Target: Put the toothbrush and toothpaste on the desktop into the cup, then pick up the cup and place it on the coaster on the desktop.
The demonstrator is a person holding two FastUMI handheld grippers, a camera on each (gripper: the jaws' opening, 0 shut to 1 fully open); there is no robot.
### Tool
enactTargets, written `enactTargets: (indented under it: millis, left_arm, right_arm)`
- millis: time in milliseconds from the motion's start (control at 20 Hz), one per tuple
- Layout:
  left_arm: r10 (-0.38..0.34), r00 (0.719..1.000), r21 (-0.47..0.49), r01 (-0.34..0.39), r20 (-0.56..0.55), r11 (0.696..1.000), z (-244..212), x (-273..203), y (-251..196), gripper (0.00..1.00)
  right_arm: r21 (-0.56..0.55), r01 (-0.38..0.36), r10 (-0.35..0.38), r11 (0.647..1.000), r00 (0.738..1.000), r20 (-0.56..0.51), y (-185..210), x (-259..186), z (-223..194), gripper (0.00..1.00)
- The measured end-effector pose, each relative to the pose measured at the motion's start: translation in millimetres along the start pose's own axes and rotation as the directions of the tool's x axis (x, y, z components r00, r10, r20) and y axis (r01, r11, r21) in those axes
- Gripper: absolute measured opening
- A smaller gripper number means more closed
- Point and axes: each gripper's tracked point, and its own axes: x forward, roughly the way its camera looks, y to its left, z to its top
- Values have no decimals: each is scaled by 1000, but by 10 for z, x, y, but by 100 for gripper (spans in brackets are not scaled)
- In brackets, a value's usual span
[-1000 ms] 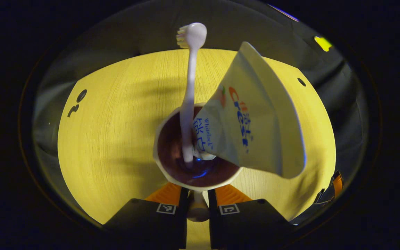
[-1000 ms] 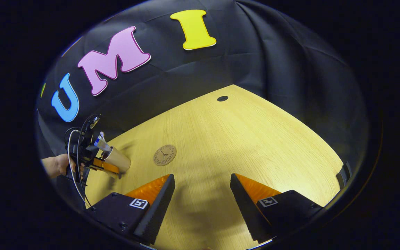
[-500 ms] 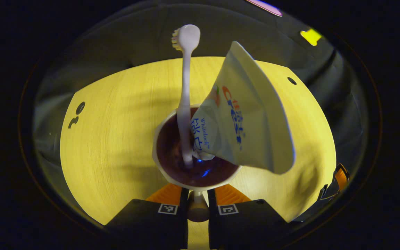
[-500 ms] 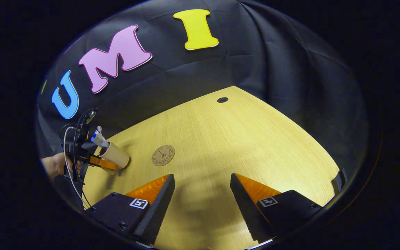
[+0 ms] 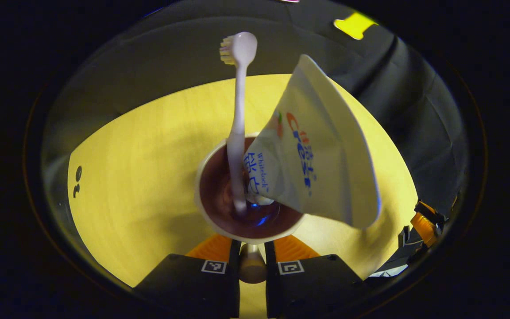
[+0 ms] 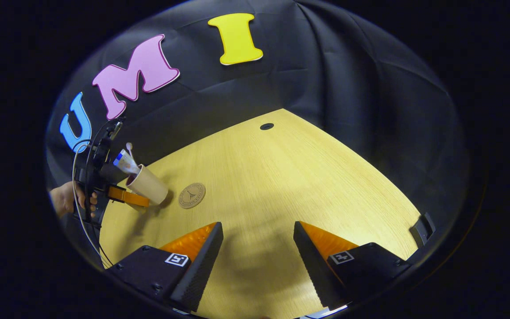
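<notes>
In the left gripper view, the left gripper [image 5: 252, 266] was closed on the small looped handle of a cream-coloured cup with a dark brown inside [image 5: 247, 190], both fingers pressing the handle from either side. Inside the cup stood a white plastic toothbrush [image 5: 238, 115], nearly upright with its bristled head at the top, and beside it a white squeezed toothpaste tube with blue and red print [image 5: 312, 155], cap end down in the cup and its flat wide end fanning out over the rim to the right. Beneath the cup lay the pale wooden desktop [image 5: 135, 177]. In the right gripper view, the right gripper [image 6: 258, 248] hung over the desktop [image 6: 281, 186] with its fingers spread wide apart and nothing between them. Farther off at the left of that view, a person's hand [image 6: 67, 199] held the left gripper [image 6: 126, 197], which carried the cup [image 6: 148, 185] tilted, its base near the desktop; whether it touched the wood I could not tell. A round brown coaster with a dark emblem [image 6: 192, 195] lay flat on the desktop just beside the cup, to its right.
</notes>
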Motion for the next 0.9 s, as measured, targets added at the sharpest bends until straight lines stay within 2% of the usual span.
enactTargets:
  millis: [300, 600, 650, 700, 900]
  left_arm:
    - [-20, 999, 67, 21, -25, 998, 134, 235, -342, 28]
    - [-25, 998, 81, 29, -53, 996, 164, 369, -503, 28]
    - [-28, 998, 81, 33, -59, 996, 167, 386, -540, 32]
    - [-30, 998, 83, 35, -62, 996, 159, 407, -569, 28]
    - [-8, 997, 97, 15, -75, 995, 182, 450, -604, 28]
  right_arm:
    - [34, 45, -45, 998, 999, 11, -241, -94, -15, 98]
    - [40, 69, -70, 997, 997, 12, -381, -147, -55, 98]
    - [43, 70, -71, 997, 997, 12, -385, -153, -52, 98]
    - [45, 72, -73, 996, 997, 12, -393, -151, -64, 98]
    - [44, 71, -72, 996, 997, 16, -387, -156, -81, 98]
